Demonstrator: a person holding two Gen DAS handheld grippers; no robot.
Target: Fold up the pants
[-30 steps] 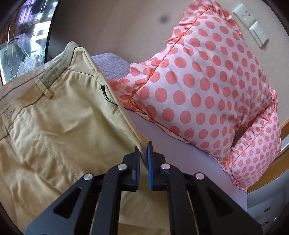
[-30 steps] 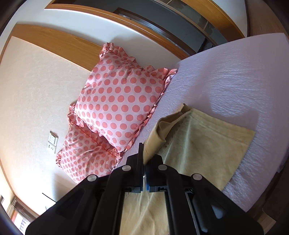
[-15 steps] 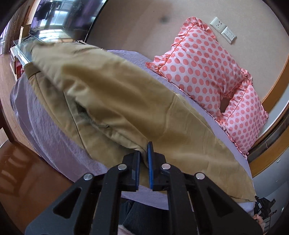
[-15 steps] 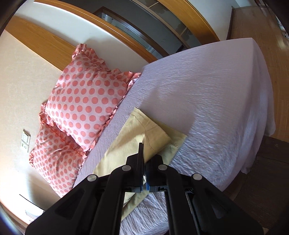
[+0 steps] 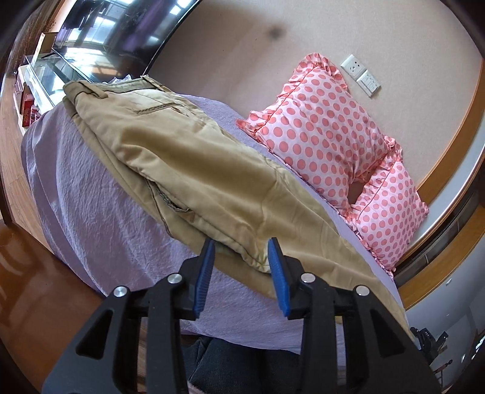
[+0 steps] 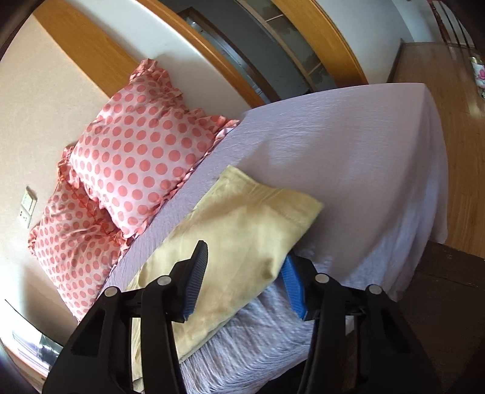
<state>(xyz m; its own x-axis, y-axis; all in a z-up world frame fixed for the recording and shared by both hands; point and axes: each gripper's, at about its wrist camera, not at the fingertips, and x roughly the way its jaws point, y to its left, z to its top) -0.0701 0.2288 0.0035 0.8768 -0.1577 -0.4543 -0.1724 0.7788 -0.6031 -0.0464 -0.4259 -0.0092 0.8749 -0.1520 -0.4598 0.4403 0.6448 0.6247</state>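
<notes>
Tan pants (image 5: 194,169) lie folded lengthwise along the near edge of a bed with a lilac sheet (image 5: 91,212). The waistband is at the far left in the left wrist view; the leg ends (image 6: 257,218) show in the right wrist view. My left gripper (image 5: 241,266) is open, its blue pads either side of the folded edge near the crotch, not squeezing it. My right gripper (image 6: 245,272) is open over the leg ends, with the cloth lying between its fingers.
Two pink polka-dot pillows (image 5: 327,136) lean against the wall behind the pants and show in the right wrist view (image 6: 130,157) too. A TV (image 5: 121,27) and glass stand are far left. Wooden floor (image 6: 460,127) lies beyond the bed's end.
Both grippers held the pants shut and brought them over toward the near edge. Now both have opened and the pants rest folded on the bed.
</notes>
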